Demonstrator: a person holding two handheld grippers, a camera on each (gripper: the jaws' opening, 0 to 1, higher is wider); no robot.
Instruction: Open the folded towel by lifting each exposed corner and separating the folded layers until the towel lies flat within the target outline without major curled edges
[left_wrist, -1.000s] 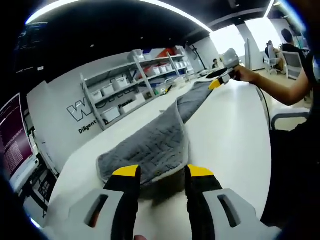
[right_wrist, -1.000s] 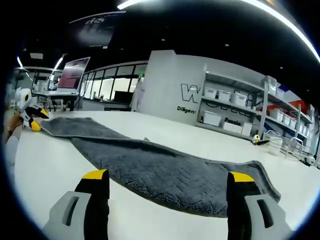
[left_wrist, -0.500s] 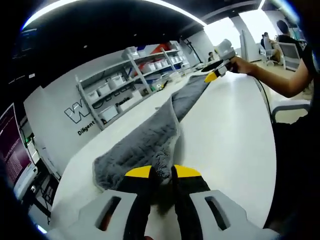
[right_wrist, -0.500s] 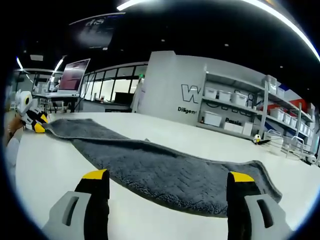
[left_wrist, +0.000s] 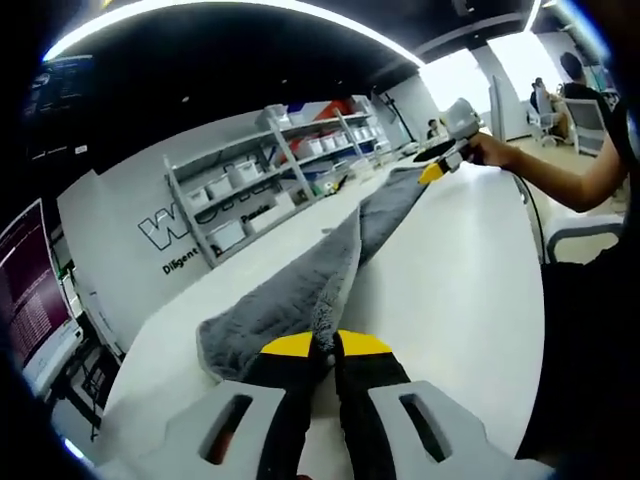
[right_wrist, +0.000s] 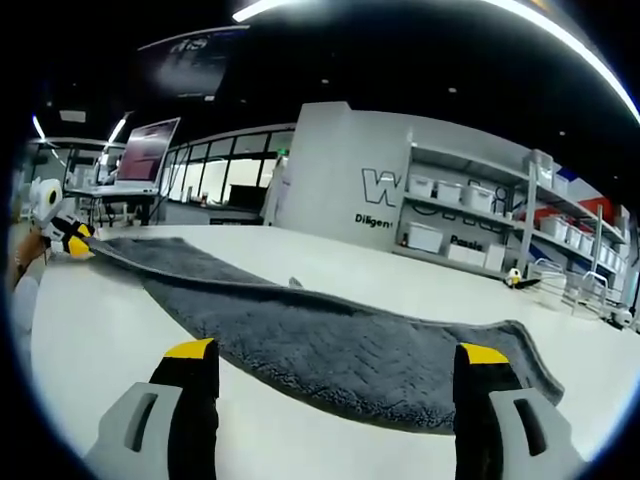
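A broad, smooth white surface (right_wrist: 110, 330) carries a long grey plush towel (right_wrist: 330, 345), stretched out along it in a narrow strip. In the left gripper view the same white surface (left_wrist: 450, 270) runs alongside the towel (left_wrist: 290, 300), whose near edge rises off the top while the rest rests on it.

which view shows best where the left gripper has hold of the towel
The left gripper view: the left gripper has its jaws closed on the grey towel edge, right up close. In the right gripper view that gripper is small, at the towel's far end.
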